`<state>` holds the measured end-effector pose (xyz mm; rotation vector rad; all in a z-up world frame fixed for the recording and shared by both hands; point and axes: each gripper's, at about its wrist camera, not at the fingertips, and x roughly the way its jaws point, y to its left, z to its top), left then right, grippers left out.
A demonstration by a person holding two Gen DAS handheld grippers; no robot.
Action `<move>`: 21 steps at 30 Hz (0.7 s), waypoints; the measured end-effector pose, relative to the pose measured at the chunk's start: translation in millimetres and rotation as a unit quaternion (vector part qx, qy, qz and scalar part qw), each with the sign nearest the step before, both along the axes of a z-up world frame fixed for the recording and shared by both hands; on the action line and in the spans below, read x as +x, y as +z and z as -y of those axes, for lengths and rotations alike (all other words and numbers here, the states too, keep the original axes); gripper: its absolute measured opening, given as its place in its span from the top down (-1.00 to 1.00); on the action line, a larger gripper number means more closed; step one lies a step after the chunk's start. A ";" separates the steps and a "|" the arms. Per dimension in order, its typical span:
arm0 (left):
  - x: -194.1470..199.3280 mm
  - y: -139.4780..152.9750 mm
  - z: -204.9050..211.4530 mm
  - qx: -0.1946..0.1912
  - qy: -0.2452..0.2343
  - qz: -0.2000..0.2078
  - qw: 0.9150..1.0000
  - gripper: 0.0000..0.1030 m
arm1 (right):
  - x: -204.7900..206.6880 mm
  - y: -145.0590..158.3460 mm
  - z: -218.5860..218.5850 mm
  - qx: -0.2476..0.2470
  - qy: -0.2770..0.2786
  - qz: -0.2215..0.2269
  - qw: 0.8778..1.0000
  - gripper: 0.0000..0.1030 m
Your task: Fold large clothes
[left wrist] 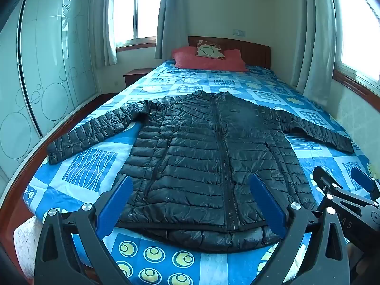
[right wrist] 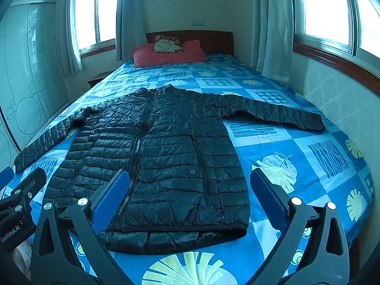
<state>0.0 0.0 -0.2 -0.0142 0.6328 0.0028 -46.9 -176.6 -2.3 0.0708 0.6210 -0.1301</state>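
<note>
A black quilted puffer jacket [left wrist: 204,152] lies flat and zipped on the blue patterned bed [left wrist: 90,166], both sleeves spread out to the sides, hem toward me. It also shows in the right wrist view [right wrist: 161,156]. My left gripper [left wrist: 190,201] is open and empty, held above the jacket's hem. My right gripper [right wrist: 190,199] is open and empty, above the hem's right part; it also shows at the right edge of the left wrist view [left wrist: 344,185]. The left gripper shows at the left edge of the right wrist view [right wrist: 21,194].
A red pillow [left wrist: 209,59] with a small cushion lies at the headboard. A wardrobe [left wrist: 47,71] stands left of the bed, with a nightstand [left wrist: 135,74] by it. Windows with curtains [left wrist: 313,47] line the right wall.
</note>
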 end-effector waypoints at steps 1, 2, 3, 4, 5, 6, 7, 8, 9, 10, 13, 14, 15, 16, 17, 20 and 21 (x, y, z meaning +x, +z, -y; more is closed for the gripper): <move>0.0 0.1 -0.7 -0.005 0.000 0.000 1.000 -0.90 | 0.0 -0.3 -0.2 0.000 0.000 0.000 1.000 -0.96; 0.0 0.2 -0.7 -0.006 -0.001 0.000 1.000 -0.90 | 0.1 -0.7 -0.5 -0.001 0.001 -0.001 1.000 -0.96; -0.1 0.2 -0.8 -0.007 -0.001 0.000 1.000 -0.90 | 0.3 -1.2 -0.8 -0.001 0.001 -0.003 1.000 -0.96; -0.2 0.2 -0.8 -0.006 -0.001 0.000 1.000 -0.90 | 0.7 2.5 -3.5 -0.002 0.002 -0.004 1.000 -0.96; -0.3 0.1 -0.8 -0.005 -0.001 0.000 1.000 -0.90 | 1.0 2.7 -4.0 -0.002 0.002 -0.005 1.000 -0.96; -0.4 0.2 -0.7 -0.004 -0.002 -0.001 1.000 -0.90 | 1.5 3.0 -4.5 -0.002 0.002 -0.006 1.000 -0.96; -0.6 0.3 -0.5 -0.003 -0.003 -0.002 1.000 -0.90 | 3.2 3.4 -2.4 -0.002 0.003 -0.006 1.000 -0.96; -1.0 0.5 -0.4 -0.002 -0.003 -0.002 1.000 -0.90 | 3.7 3.9 -2.6 -0.003 0.003 -0.007 1.000 -0.96; -1.4 0.9 -0.2 -0.001 -0.004 -0.002 1.000 -0.90 | 4.3 4.5 -2.7 -0.003 0.003 -0.007 1.000 -0.96; -1.2 -1.0 -2.0 -0.001 -0.003 -0.002 1.000 -0.90 | 3.4 2.4 -2.7 -0.003 0.004 -0.005 1.000 -0.96; 0.9 -2.9 -0.7 -0.003 -0.002 -0.004 1.000 -0.90 | 4.6 3.4 -2.6 -0.002 0.003 -0.005 1.000 -0.96; 0.9 -3.2 -0.6 -0.002 -0.001 -0.004 1.000 -0.90 | 2.3 1.4 -3.9 -0.004 0.004 -0.004 1.000 -0.96; 1.0 -3.5 -0.5 -0.002 -0.001 -0.004 1.000 -0.90 | 2.4 1.4 -4.4 -0.004 0.004 -0.004 1.000 -0.96; 0.6 -3.4 -1.8 -0.002 -0.001 -0.004 1.000 -0.90 | 2.6 1.4 -5.0 -0.005 0.005 -0.004 1.000 -0.96; 0.2 -3.1 -3.0 -0.003 -0.001 -0.004 1.000 -0.90 | 2.8 1.4 -5.8 -0.005 0.005 -0.005 1.000 -0.96; 0.3 -3.4 -3.3 -0.003 -0.001 -0.005 1.000 -0.90 | 1.2 -2.5 -6.0 -0.005 0.005 -0.005 1.000 -0.96; 0.3 -3.6 -3.3 -0.004 0.000 -0.005 1.000 -0.90 | 1.3 -2.6 -6.3 -0.005 0.005 -0.005 1.000 -0.96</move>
